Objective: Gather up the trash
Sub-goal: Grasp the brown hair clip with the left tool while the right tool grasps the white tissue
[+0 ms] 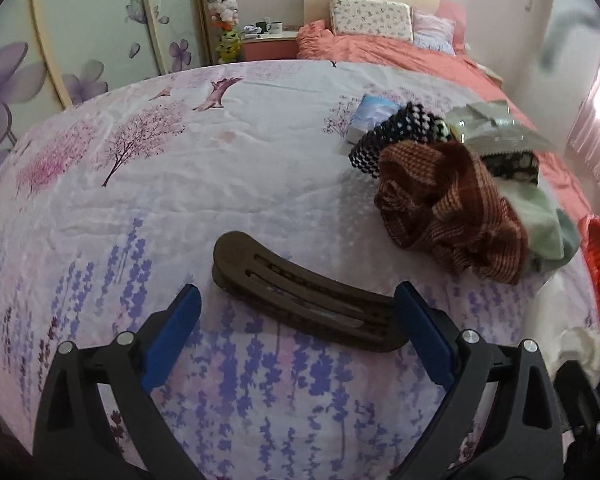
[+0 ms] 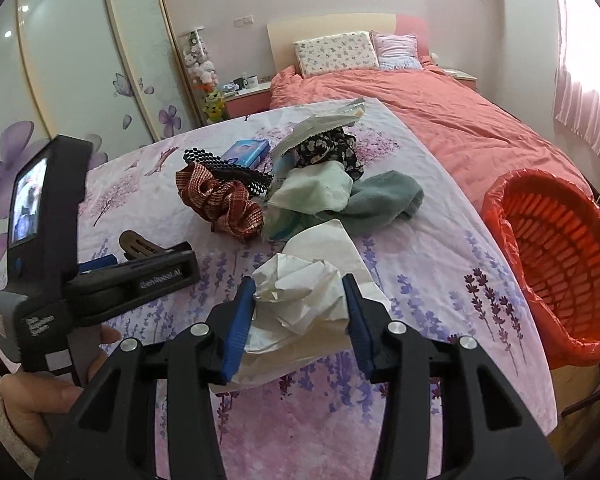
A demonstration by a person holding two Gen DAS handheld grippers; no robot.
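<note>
Two grippers: the left gripper (image 1: 296,300) and the right gripper (image 2: 300,292). One brown hair clip (image 1: 300,300). One crumpled white tissue (image 2: 296,284). One red basket (image 2: 556,248) with a red liner. Two scrunchies: one rust-striped scrunchie (image 2: 220,200) and one black-and-white scrunchie (image 2: 228,168). One blue packet (image 2: 246,152). One grey-green cloth (image 2: 384,200). One silvery wrapper (image 2: 320,124). Two pillows: one floral pillow (image 2: 336,52) and one pink pillow (image 2: 396,50).

On the table (image 2: 440,280) before me: crumpled tissue (image 2: 300,284) nearest; hair clip (image 1: 300,304) to its left; scrunchie (image 2: 220,204) behind; cloths (image 2: 340,196) right of the scrunchie; small box (image 2: 246,152) farther back. Basket (image 2: 560,248) off the table's right edge. Bed (image 2: 440,120) behind everything.
</note>
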